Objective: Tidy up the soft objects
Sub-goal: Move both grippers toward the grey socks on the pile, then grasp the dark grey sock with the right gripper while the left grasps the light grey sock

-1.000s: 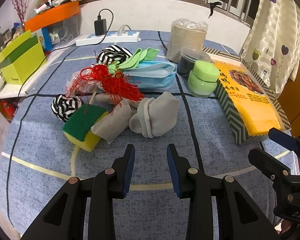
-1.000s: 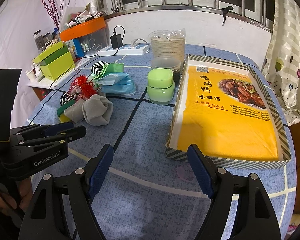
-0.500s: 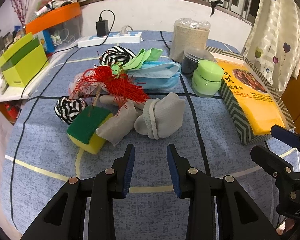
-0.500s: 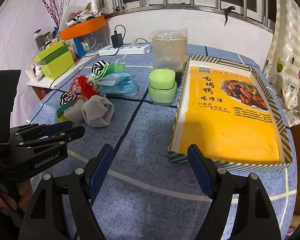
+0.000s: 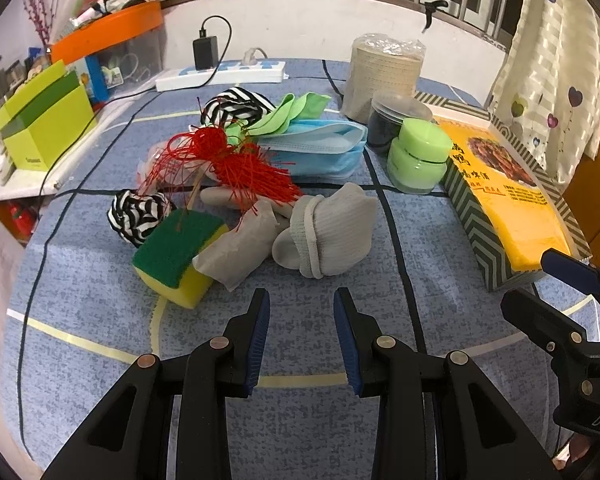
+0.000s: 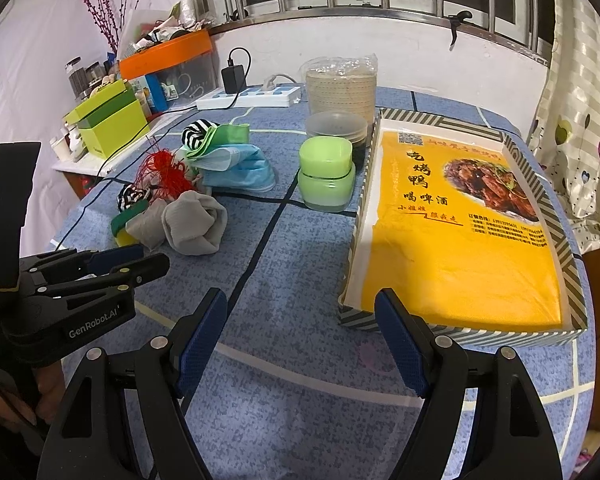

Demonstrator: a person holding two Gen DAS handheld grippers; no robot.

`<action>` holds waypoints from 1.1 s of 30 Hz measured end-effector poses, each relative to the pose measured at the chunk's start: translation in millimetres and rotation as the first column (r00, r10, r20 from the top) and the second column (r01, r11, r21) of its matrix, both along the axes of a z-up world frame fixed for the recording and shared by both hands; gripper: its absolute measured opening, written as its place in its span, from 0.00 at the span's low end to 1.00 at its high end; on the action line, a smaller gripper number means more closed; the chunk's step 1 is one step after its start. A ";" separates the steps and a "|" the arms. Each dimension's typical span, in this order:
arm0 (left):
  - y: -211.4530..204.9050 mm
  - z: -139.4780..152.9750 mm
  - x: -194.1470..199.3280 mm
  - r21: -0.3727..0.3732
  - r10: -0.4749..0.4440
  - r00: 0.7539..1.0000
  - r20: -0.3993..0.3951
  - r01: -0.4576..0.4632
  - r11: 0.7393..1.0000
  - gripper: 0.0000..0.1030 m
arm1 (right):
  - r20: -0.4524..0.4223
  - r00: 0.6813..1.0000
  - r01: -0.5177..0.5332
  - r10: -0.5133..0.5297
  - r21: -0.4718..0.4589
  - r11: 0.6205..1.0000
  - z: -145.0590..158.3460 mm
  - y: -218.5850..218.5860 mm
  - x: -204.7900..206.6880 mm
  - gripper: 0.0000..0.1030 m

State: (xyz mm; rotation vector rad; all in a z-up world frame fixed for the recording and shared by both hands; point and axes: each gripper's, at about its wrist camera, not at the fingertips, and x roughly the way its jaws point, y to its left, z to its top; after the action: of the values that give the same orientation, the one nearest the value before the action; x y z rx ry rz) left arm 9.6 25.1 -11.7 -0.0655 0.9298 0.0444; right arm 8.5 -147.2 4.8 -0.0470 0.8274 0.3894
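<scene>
A heap of soft things lies on the blue tablecloth: rolled grey socks point(image 5: 332, 232) point(image 6: 196, 222), a green-and-yellow sponge point(image 5: 178, 254), a red tassel point(image 5: 236, 160), two striped black-and-white scrunchies point(image 5: 138, 212), blue face masks point(image 5: 316, 152) point(image 6: 240, 168) and a green cloth point(image 5: 296, 110). My left gripper point(image 5: 300, 304) hovers open just in front of the socks, nothing between its pads. My right gripper point(image 6: 300, 308) is open wide near the front corner of the yellow-lined box point(image 6: 464, 232), holding nothing.
A green jar point(image 5: 420, 160) point(image 6: 327, 178), stacked lidded tubs point(image 6: 336, 128) and a wrapped stack of paper bowls point(image 5: 386, 74) stand behind the box. A power strip point(image 5: 220, 76) lies at the back; lime boxes point(image 5: 40, 128) sit on a shelf left.
Both views have shifted slightly; the pile sits a little further right and lower in the left wrist view. Both grippers' jaws stayed as wide as before.
</scene>
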 end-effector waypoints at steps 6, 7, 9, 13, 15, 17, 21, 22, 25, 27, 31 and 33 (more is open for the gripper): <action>5.0 -0.7 0.6 -0.005 0.007 1.000 -0.001 -0.007 1.000 0.31 | 0.000 1.000 -0.008 0.008 -0.003 1.000 -0.8 3.4 0.6 0.75; 6.1 -0.5 0.9 -0.007 0.008 1.000 -0.001 -0.008 1.000 0.31 | 0.000 1.000 -0.011 0.011 -0.005 1.000 -0.9 4.7 0.9 0.75; 9.1 -0.3 0.8 -0.010 0.013 1.000 0.000 -0.013 1.000 0.31 | -0.001 1.000 -0.015 0.015 -0.006 1.000 -1.2 7.8 2.8 0.75; 14.8 -0.3 0.5 -0.018 0.024 1.000 0.001 -0.024 1.000 0.31 | -0.002 1.000 -0.027 0.027 -0.009 1.000 -0.1 14.1 5.3 0.75; 17.2 -0.6 0.5 -0.021 0.029 1.000 0.000 -0.029 0.999 0.31 | 0.000 0.999 -0.035 0.035 -0.011 0.999 0.4 17.4 6.2 0.75; 20.9 -1.4 0.9 -0.026 0.038 0.999 -0.002 -0.038 0.999 0.31 | 0.000 0.999 -0.045 0.045 -0.011 0.999 0.7 21.0 7.5 0.75; 28.6 -1.9 1.3 -0.032 0.053 0.999 -0.003 -0.053 0.998 0.31 | 0.003 0.997 -0.075 0.075 -0.005 0.997 1.5 30.9 11.5 0.75; 31.4 -1.9 1.6 -0.035 0.058 0.998 -0.004 -0.058 0.998 0.31 | 0.003 0.997 -0.083 0.083 -0.001 0.997 1.6 33.8 12.7 0.75; 39.4 -2.0 1.8 -0.046 0.074 0.997 -0.003 -0.074 0.996 0.31 | 0.001 0.994 -0.107 0.107 0.011 0.994 0.9 42.0 16.9 0.75; 45.6 -2.0 1.2 -0.055 0.082 0.997 -0.002 -0.082 0.995 0.31 | -0.007 0.992 -0.124 0.124 0.024 0.992 -0.4 48.1 20.4 0.75; 58.2 -2.5 0.9 -0.081 0.102 0.995 0.000 -0.102 0.992 0.31 | -0.015 0.987 -0.158 0.159 0.045 0.986 -2.3 60.4 25.8 0.75; 64.5 -2.7 0.2 -0.100 0.108 0.994 0.002 -0.107 0.989 0.31 | -0.021 0.984 -0.176 0.178 0.055 0.983 -3.5 66.3 28.6 0.75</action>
State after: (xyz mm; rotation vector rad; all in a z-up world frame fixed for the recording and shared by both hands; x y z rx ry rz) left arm 9.8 89.5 -14.4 -0.2081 0.9199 0.0975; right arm 37.1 -80.9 1.3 -0.0672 0.8406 0.5801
